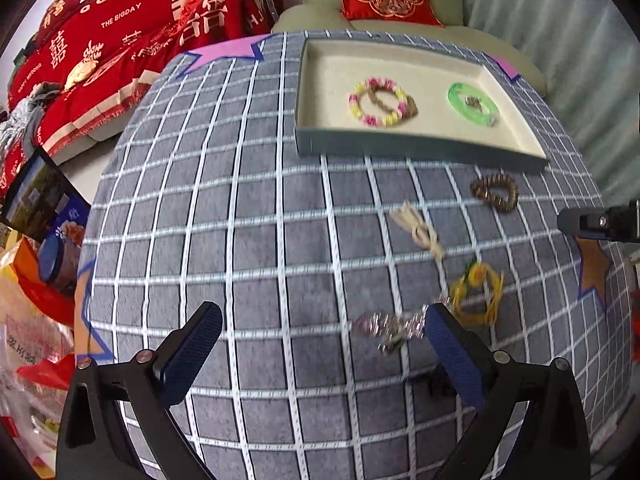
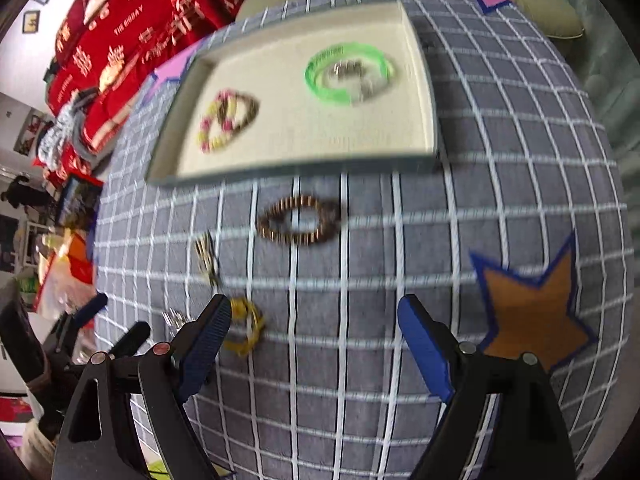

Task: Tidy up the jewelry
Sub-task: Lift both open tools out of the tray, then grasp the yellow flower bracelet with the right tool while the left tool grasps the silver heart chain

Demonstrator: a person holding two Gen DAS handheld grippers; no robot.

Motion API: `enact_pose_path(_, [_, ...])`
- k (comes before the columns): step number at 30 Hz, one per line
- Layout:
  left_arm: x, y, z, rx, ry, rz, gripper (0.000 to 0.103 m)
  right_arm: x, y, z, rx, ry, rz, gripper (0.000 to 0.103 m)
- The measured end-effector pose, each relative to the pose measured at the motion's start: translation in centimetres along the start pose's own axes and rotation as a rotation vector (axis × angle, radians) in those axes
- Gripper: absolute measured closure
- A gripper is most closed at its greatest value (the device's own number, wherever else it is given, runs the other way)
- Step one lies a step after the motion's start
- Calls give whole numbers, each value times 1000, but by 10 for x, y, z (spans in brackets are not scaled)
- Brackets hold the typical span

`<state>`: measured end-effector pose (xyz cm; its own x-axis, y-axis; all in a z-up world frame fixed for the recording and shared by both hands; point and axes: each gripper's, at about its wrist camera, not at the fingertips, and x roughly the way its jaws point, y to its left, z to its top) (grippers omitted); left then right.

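Note:
A shallow cream-lined tray [image 1: 420, 146] [image 2: 296, 168] sits at the far side of the checked cloth. In it lie a pink-and-yellow bead bracelet [image 1: 380, 101] [image 2: 226, 126] and a green bangle [image 1: 472, 104] [image 2: 346, 74]. On the cloth lie a brown bead bracelet [image 1: 496, 192] [image 2: 298, 220], a beige piece [image 1: 418, 230] [image 2: 208, 258], a yellow bracelet [image 1: 478, 292] [image 2: 246, 328] and a silvery-pink chain [image 1: 386, 326] [image 2: 174, 318]. My left gripper [image 1: 322, 326] is open and empty, the chain just by its right finger. My right gripper [image 2: 314, 316] is open and empty, the yellow bracelet by its left finger.
An orange star patch [image 2: 532, 308] [image 1: 594, 266] lies at the cloth's right edge, pink patches [image 1: 228, 50] at the far corners. Red cushions and blankets [image 1: 120, 32] lie behind left. Bags and boxes [image 1: 36, 248] crowd the left side.

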<state>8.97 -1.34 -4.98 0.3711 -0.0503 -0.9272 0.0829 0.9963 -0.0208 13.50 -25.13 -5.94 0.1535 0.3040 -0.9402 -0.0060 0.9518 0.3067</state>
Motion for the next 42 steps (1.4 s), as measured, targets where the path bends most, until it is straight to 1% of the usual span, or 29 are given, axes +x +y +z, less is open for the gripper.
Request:
enact_pose_path(2, [3, 3, -5, 2, 8, 7, 0, 5, 4, -6, -10, 12, -18, 16])
enact_pose_path(4, [7, 7, -8, 3, 14, 21, 3, 9, 8, -11, -24, 20, -42, 16])
enact_pose_path(9, [15, 17, -14, 4, 30, 20, 3, 18, 19, -17, -62, 31, -91, 16])
enact_pose_path(15, [22, 8, -19, 124, 18, 13, 3, 28, 28, -22, -111, 41, -152, 16])
enact_pose_path(19, [27, 3, -18, 163, 15, -6, 3, 37, 35, -24, -160, 48, -186, 16])
enact_pose_path(22, [32, 0, -14, 176, 13, -16, 3, 44, 40, -25, -193, 45, -216, 20])
enact_pose_path(23, [33, -2, -13, 180, 12, -17, 3, 45, 40, -25, -202, 42, -226, 23])
enact_pose_path(28, [37, -10, -11, 215, 8, -26, 3, 49, 49, -23, -268, 11, -278, 27])
enact_pose_path(31, [38, -16, -12, 237, 1, -27, 3, 51, 53, -20, -295, -3, -276, 30])
enact_pose_path(33, [38, -18, -12, 244, -2, -26, 5, 53, 58, -18, -305, -9, -272, 35])
enact_pose_path(34, [37, -20, -12, 247, -4, -35, 10, 53, 59, -18, -310, -12, -270, 37])
enact_pose_path(35, [37, -21, -11, 247, -4, -43, 11, 52, 60, -17, -314, -13, -267, 41])
enact_pose_path(36, [37, -23, -11, 248, -3, -47, 15, 52, 61, -16, -319, -14, -264, 47])
enact_pose_path(37, [37, -25, -10, 250, -4, -51, 19, 52, 65, -15, -323, -14, -262, 49])
enact_pose_path(38, [36, -26, -10, 251, -3, -59, 23, 51, 67, -15, -329, -14, -259, 56])
enact_pose_path(39, [35, -28, -10, 250, -2, -70, 30, 51, 69, -15, -335, -13, -255, 63])
enact_pose_path(40, [35, -29, -9, 250, 1, -76, 38, 50, 76, -15, -340, -11, -253, 67])
enact_pose_path(41, [34, -31, -9, 252, 3, -88, 42, 50, 77, -15, -344, -9, -251, 74])
enact_pose_path(42, [33, -33, -9, 254, 3, -95, 52, 51, 82, -15, -348, -8, -248, 86])
